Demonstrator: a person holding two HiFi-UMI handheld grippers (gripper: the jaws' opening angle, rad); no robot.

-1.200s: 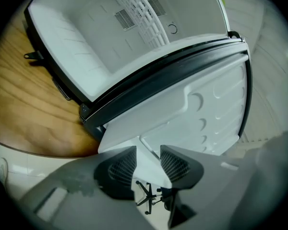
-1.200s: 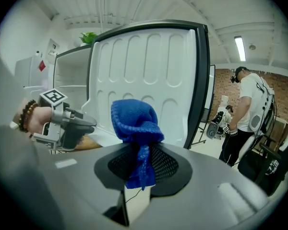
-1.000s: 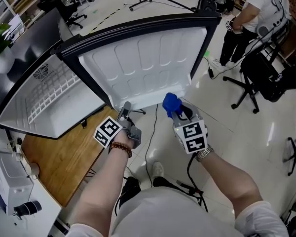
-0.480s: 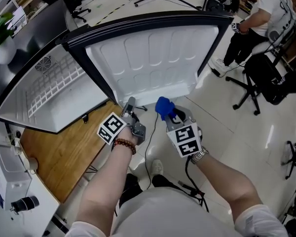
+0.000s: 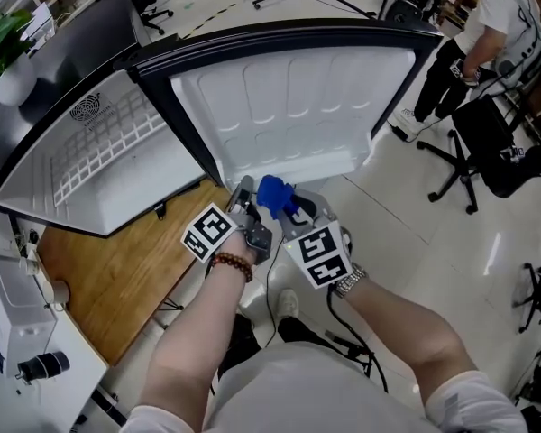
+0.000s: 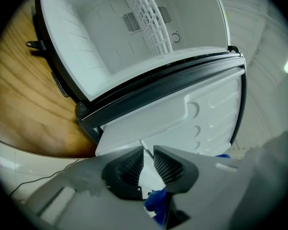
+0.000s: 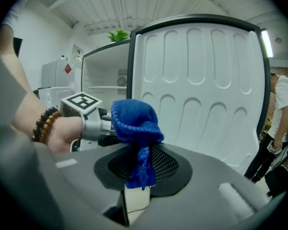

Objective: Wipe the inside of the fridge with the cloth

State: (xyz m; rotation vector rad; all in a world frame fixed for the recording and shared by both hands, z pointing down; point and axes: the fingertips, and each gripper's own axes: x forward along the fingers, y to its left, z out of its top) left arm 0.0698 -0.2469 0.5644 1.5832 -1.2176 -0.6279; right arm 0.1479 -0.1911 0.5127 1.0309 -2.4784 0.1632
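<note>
right gripper (image 7: pixel 143 167) clamping bunched blue cloth (image 7: pixel 134 121) (knit), left gripper (image 6: pixel 148 164) just closed on door (image 6: pixel 209 114)

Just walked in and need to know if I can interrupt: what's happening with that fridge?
A person works two handheld grippers at a small fridge standing open on a wooden table. The right gripper is clamped on a blue cloth, held before the fridge door. The left gripper has just been closing its jaws, which appear to pinch that door's lower edge. The cloth is not inside yet.
</note>
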